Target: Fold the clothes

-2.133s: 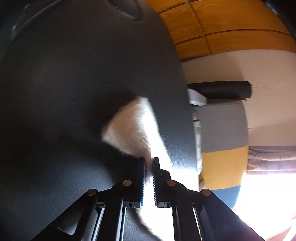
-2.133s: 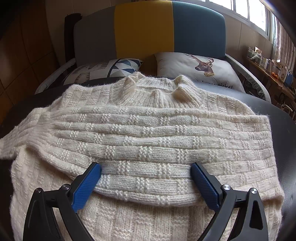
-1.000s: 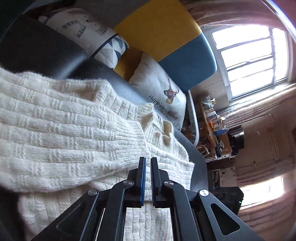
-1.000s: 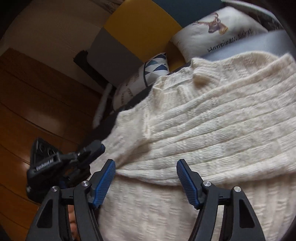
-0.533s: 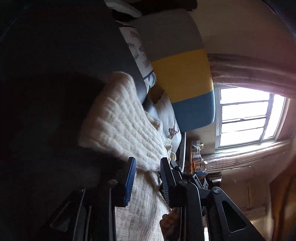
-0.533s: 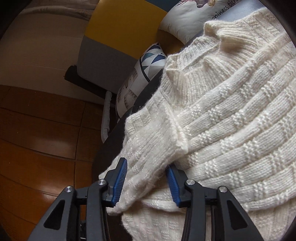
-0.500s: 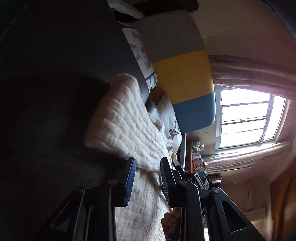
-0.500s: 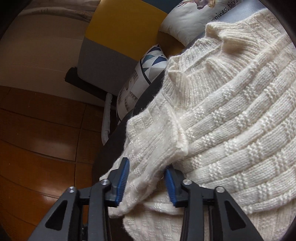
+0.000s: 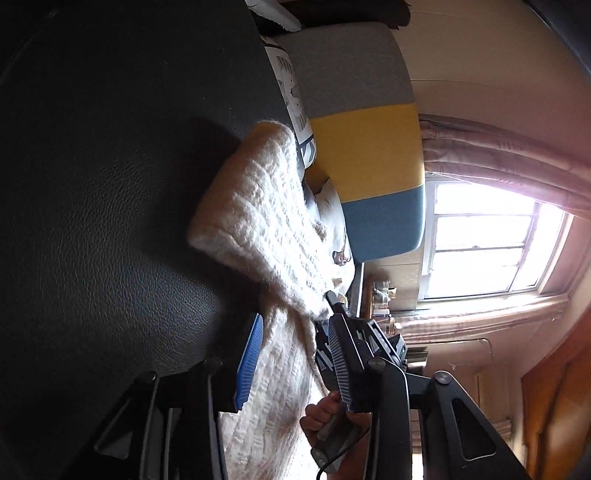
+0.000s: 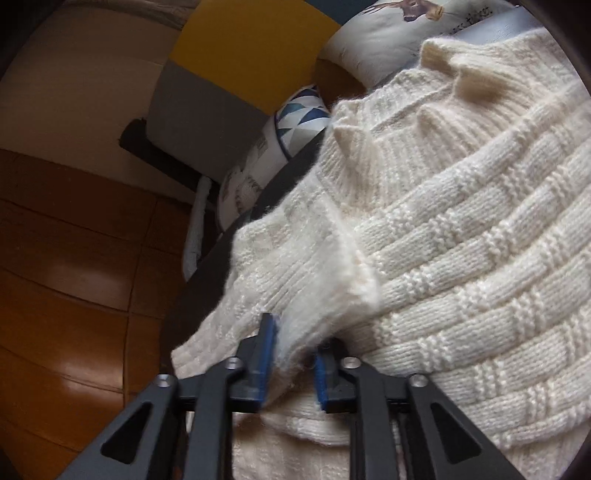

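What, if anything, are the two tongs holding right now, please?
The right tongs pinch the cream sweater at its folded sleeve edge; the left tongs stand open around it, gripping nothing.

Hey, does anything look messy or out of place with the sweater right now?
Nothing damaged. The cream sweater is only part folded: a sleeve lies across the body, and its left edge is bunched into a raised fold between the right tool's pads. The left tool straddles the same edge, open.

Domestic setting — a home living room. Indicators: upholstered sofa point(image 9: 364, 147) in grey, yellow and blue panels; printed throw cushions point(image 10: 384, 33); curtained window point(image 9: 487, 243); wood-panelled wall point(image 10: 66, 258); cluttered shelf point(image 9: 382, 299) below the window — household items, indistinct.
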{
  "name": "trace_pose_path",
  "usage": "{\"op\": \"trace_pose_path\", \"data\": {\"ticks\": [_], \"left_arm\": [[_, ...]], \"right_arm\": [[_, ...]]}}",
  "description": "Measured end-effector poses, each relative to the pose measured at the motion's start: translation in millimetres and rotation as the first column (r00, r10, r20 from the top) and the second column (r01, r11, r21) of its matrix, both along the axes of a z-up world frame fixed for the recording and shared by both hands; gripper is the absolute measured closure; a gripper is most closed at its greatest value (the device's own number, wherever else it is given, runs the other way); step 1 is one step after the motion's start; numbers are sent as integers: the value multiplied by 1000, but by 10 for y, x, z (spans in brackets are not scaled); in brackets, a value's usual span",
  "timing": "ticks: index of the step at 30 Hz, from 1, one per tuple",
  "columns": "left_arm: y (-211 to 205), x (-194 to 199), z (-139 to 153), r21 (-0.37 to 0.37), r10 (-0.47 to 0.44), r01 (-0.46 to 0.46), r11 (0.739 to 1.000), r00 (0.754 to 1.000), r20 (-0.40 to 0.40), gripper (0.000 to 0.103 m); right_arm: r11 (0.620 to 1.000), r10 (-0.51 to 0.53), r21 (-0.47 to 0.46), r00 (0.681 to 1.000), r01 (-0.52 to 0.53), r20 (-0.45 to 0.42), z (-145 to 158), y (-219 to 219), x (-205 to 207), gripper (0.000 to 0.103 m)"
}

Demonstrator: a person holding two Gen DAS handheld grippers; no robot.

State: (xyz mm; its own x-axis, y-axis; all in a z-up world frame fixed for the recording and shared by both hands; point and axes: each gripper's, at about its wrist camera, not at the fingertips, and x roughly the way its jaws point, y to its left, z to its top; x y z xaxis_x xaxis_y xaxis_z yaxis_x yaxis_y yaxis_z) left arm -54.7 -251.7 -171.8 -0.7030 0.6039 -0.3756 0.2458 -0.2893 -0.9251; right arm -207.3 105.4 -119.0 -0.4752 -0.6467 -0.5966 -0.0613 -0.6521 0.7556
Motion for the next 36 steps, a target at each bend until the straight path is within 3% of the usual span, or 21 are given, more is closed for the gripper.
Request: {"op": "trace_pose_path", "data": {"ticks": [5,10,14,19,23,26,30,36], "left_arm": [[-38,87,53,30,34,-34,999,999,-16,66],[152,28,-12,187,50,-49,981,999,-3,59],[396,-200,-11,291,83,-85,953,996,18,54],[548,-584,60,286,149,-160,945,987,59,52],[629,-815,-3,235,173,-197,952,978,117,49],[679,-950,-124,221,163,-195,956,974,158,49],[695,-1017,-284,182,165,-201,963,967,195,49],[721,-1050,-289,146,152,-179,973,972,182,52]], "right_arm": [[990,64,131,995,-53,-81,356,-211,-61,96],[961,216,217,955,-171,-201,926,-467,-144,96],[957,243,227,928,-182,-282,1431,-542,-223,96],[967,213,215,890,-135,-403,2038,-377,-246,96],[971,161,231,876,-58,-456,2262,21,-270,96],[978,84,210,881,18,-466,2238,547,-203,96],[978,-65,151,904,141,-422,1863,1366,-88,96],[964,-216,115,958,240,-191,682,2072,199,96]]}}
